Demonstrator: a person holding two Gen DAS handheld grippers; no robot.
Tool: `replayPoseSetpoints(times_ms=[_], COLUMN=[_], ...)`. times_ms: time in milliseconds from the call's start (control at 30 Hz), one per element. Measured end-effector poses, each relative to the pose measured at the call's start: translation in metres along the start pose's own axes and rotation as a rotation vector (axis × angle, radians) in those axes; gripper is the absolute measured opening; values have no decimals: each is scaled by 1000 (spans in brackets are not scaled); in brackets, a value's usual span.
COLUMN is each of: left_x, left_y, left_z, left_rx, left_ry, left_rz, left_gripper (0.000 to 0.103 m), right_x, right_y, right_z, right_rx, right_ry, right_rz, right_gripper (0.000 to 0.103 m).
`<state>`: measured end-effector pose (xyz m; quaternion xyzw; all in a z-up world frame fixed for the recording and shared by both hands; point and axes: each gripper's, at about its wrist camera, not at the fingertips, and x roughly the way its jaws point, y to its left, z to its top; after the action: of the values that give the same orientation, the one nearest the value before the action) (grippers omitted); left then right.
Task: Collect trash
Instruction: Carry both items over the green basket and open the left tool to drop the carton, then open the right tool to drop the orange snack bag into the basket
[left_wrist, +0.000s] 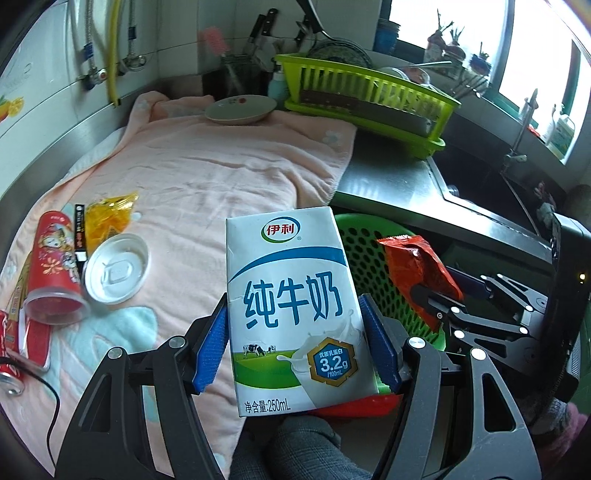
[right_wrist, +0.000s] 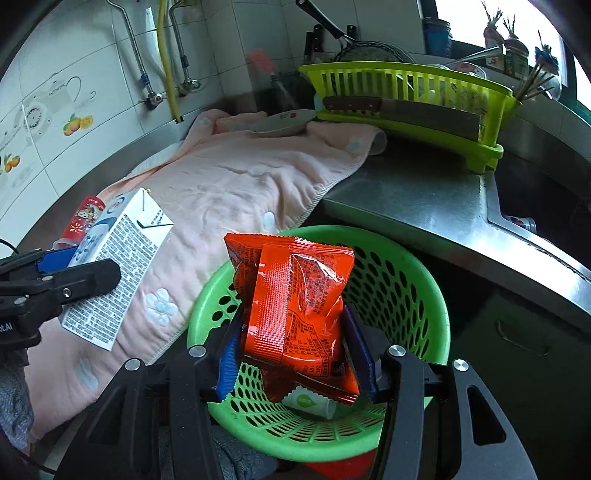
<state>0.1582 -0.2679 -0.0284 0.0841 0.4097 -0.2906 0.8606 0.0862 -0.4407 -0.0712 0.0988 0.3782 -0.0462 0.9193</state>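
— Surface and room?
— Steel bench (right_wrist: 413, 199) along a white tiled wall, draped over its left stretch with a pink towel (left_wrist: 207, 173). Sink (left_wrist: 476, 177) sunk into the right end, under a window. Lime dish rack (right_wrist: 406, 96) at the back edge, cleaver (right_wrist: 402, 109) leaning on its front. Shallow dish (left_wrist: 240, 109) on the towel's far edge.

— Containers?
— Green perforated basket (right_wrist: 399, 273) just off the bench's front edge, below bench level. Inside, a small white cup (right_wrist: 310, 402) at the bottom. Red tube (left_wrist: 53, 269) tipped on its side near the towel's left edge, mouth open, with a white plastic lid (left_wrist: 116, 267) touching it and a yellow wrapper (left_wrist: 110, 218) just behind.

— Tongs?
— Left tongs (left_wrist: 295, 354) half-wide, clamped on an upright milk carton (left_wrist: 291, 306), over the towel's front edge beside the basket. Right tongs (right_wrist: 295, 354) pinched narrow on an orange-red snack packet (right_wrist: 295, 314), directly above the basket.

— Hard to make out?
— Crushed red cans (left_wrist: 14, 350) cut off at the left edge. Rack contents blurred. Something red beneath the basket, unclear what.
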Motion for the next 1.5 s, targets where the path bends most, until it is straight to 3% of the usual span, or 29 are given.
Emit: replayPoseSetpoints(times_ms=[733, 867, 1200, 1500], left_x=[62, 60, 45, 10], left_y=[-19, -18, -13, 7], left_z=[-14, -15, -13, -9], left_rx=[44, 47, 33, -13], left_ry=[78, 73, 34, -40], left_rz=[-70, -63, -54, 35], left_gripper=[67, 75, 77, 77], right_x=[4, 4, 0, -3], right_y=[-22, -24, -24, -6], right_z=[-4, -4, -2, 7], right_rx=[50, 56, 64, 40], right_ry=[18, 16, 6, -11], right_rz=[-27, -21, -22, 8], right_gripper=[50, 52, 59, 61])
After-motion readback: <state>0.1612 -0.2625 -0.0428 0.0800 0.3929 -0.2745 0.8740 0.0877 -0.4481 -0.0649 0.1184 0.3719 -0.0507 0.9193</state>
